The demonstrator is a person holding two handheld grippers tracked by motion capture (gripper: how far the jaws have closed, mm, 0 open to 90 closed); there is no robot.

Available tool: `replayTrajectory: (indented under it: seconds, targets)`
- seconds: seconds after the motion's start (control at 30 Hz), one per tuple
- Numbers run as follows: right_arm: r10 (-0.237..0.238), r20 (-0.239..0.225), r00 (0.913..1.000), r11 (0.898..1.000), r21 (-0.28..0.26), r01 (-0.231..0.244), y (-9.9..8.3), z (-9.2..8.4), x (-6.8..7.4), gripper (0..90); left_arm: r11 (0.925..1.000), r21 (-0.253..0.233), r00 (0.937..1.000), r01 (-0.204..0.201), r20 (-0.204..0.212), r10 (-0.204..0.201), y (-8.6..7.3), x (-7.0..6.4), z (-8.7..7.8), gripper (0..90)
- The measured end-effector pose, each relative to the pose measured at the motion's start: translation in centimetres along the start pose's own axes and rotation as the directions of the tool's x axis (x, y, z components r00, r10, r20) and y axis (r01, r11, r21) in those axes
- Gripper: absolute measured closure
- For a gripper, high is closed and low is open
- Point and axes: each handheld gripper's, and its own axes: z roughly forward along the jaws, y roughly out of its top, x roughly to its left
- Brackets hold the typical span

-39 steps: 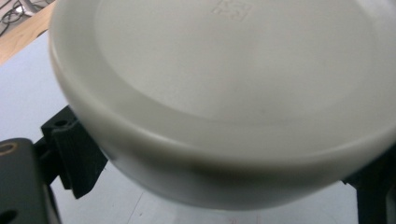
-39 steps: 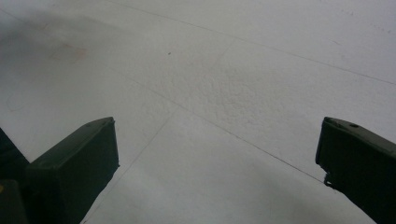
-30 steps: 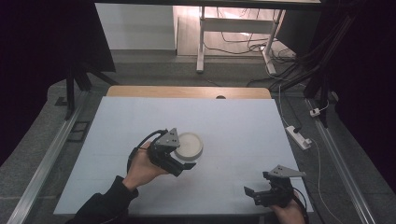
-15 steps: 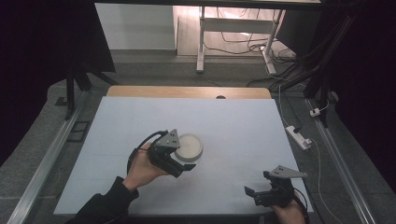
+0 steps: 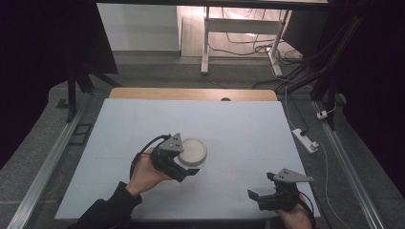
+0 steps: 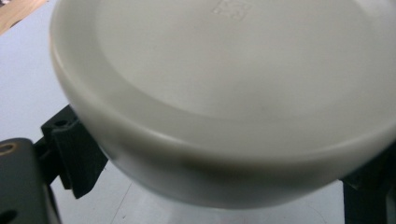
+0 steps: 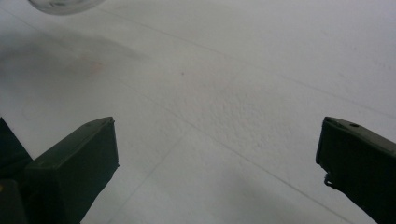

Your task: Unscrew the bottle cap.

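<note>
The left gripper (image 5: 187,168) is located at centre-left of the counter (image 5: 239,124), near the person's side. A round white lidded container (image 5: 193,151) is seated between its jaws; in the left gripper view the white lid (image 6: 224,93) is seen pressed close to the camera, with a black jaw showing on each side of the container wall. The jaws are judged to be closed on the container.

Compared with one second ago, the container and left gripper are found slightly nearer and further left, a very small shift. This is judged as a grasp being settled or a lift being started; whether the container is clear of the counter cannot be told.

The right gripper (image 5: 260,195) remains at the near right corner, well apart from the container. Its jaws are spread wide over bare counter, and nothing is held.
</note>
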Motion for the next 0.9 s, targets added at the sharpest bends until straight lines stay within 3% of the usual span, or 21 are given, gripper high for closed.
replayTrajectory:
  seconds: [0.17,0.47,0.73,0.9]
  targets:
    - [-0.032,-0.017,0.9993,0.999,-0.019,0.032,0.7,0.1,0.5,0.0,1.0,0.0,1.0,0.004,-0.003,-0.004,-0.1,0.1,-0.1,7.6]
    - [-0.06,-0.087,0.9944,0.998,-0.025,0.058,2.0,0.9,1.5,0.0,0.9999,-0.007,0.9999,0.01,-0.005,-0.01,-0.2,0.2,-0.3,7.6]
    - [-0.035,-0.131,0.9908,0.999,-0.02,0.032,2.9,1.7,2.1,0.0,0.9998,-0.012,0.9999,0.014,-0.004,-0.014,-0.5,0.3,-0.3,7.6]
    - [-0.052,-0.157,0.9862,0.999,-0.023,0.049,3.7,2.2,2.5,0.0,0.9997,-0.016,0.9998,0.019,-0.004,-0.019,-0.5,0.3,-0.2,7.6]
